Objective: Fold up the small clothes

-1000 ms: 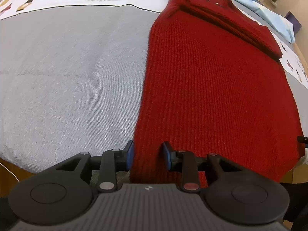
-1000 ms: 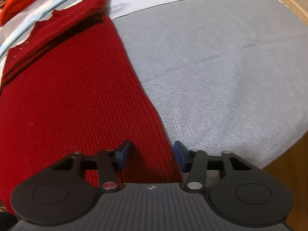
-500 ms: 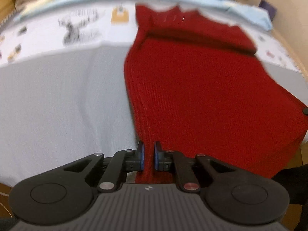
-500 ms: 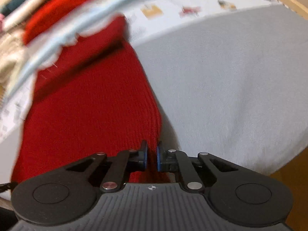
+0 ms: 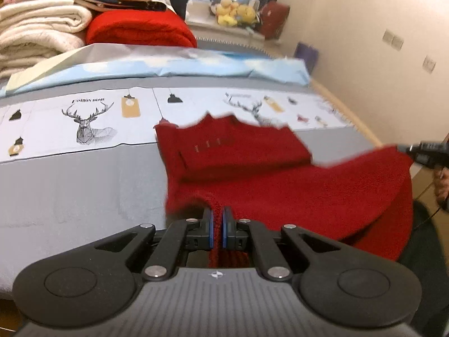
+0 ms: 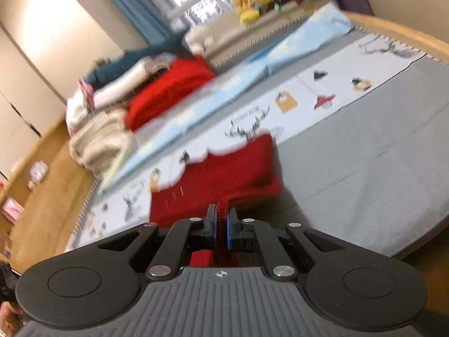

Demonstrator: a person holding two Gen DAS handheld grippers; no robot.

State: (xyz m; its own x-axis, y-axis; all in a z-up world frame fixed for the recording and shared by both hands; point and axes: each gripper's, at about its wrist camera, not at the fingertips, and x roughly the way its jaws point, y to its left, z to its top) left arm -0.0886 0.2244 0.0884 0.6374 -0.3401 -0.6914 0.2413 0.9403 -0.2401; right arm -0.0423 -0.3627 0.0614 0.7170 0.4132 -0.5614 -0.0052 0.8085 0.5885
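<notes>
A dark red knit sweater lies on the grey bed cover, its collar end far from me. My left gripper is shut on the sweater's near left hem corner and holds it lifted off the bed. My right gripper is shut on the near right hem corner of the sweater, also lifted. The hem hangs between the two grippers. The right gripper's tip shows at the right edge of the left wrist view.
A printed white strip with deer drawings and a light blue sheet cross the bed behind the sweater. A stack of folded blankets and a bright red folded knit sit at the far left. Wooden bed frame at right.
Both grippers, open around the hem corners a second ago, shut on them and lifted them up off the bed. The views tilted up to show the room.
</notes>
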